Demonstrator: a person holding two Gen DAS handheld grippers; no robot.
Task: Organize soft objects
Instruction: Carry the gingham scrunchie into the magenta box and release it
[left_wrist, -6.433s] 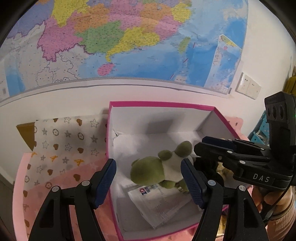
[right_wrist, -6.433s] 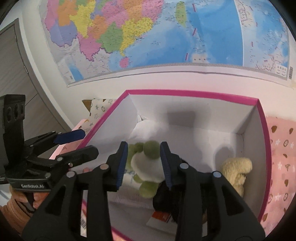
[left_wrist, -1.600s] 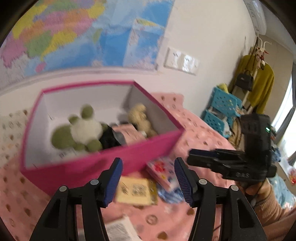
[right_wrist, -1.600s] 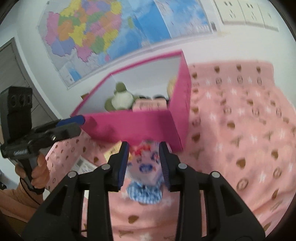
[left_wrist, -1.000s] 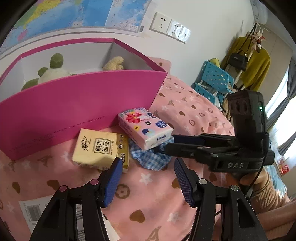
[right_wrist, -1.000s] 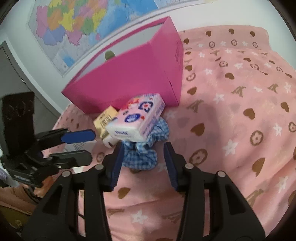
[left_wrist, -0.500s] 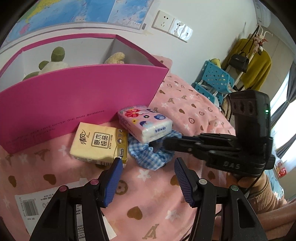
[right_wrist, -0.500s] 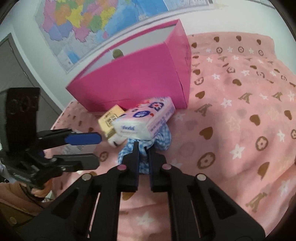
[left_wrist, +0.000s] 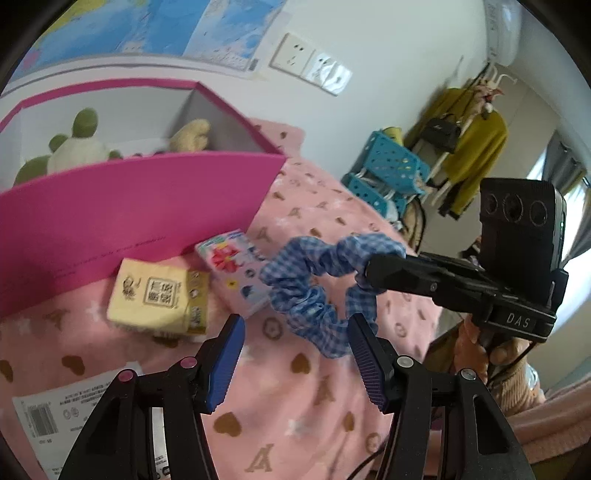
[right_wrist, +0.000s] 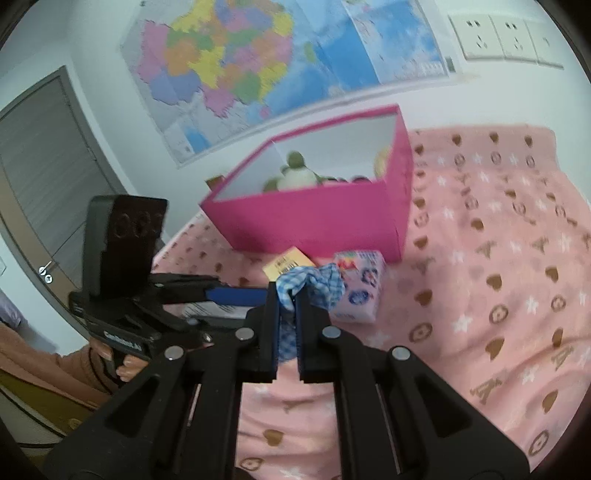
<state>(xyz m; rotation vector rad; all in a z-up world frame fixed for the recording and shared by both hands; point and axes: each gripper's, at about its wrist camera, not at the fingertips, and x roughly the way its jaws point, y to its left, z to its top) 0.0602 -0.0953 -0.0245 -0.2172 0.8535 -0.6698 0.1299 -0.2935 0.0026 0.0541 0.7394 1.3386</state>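
Observation:
A blue checked scrunchie (left_wrist: 317, 291) hangs in the air above the pink blanket, pinched at one edge by my right gripper (right_wrist: 287, 295), which is shut on it; the same scrunchie (right_wrist: 314, 280) bunches over the fingertips in the right wrist view. My left gripper (left_wrist: 295, 350) stands open just below and in front of the scrunchie, nothing between its blue pads. The pink box (left_wrist: 129, 199) holds a green and white plush (left_wrist: 70, 151) and a beige plush (left_wrist: 192, 133). A flowered tissue pack (left_wrist: 236, 269) and a yellow tissue pack (left_wrist: 155, 299) lie in front of the box.
A printed paper sheet (left_wrist: 74, 406) lies on the blanket (right_wrist: 498, 277) at the lower left. A map (right_wrist: 258, 55) and wall sockets (right_wrist: 502, 33) are behind the box. Blue baskets (left_wrist: 388, 177) and a coat rack (left_wrist: 469, 122) stand beyond the bed.
My right gripper shut on the scrunchie and lifted it off the blanket from under the flowered pack. My left gripper has tilted a little but stayed open.

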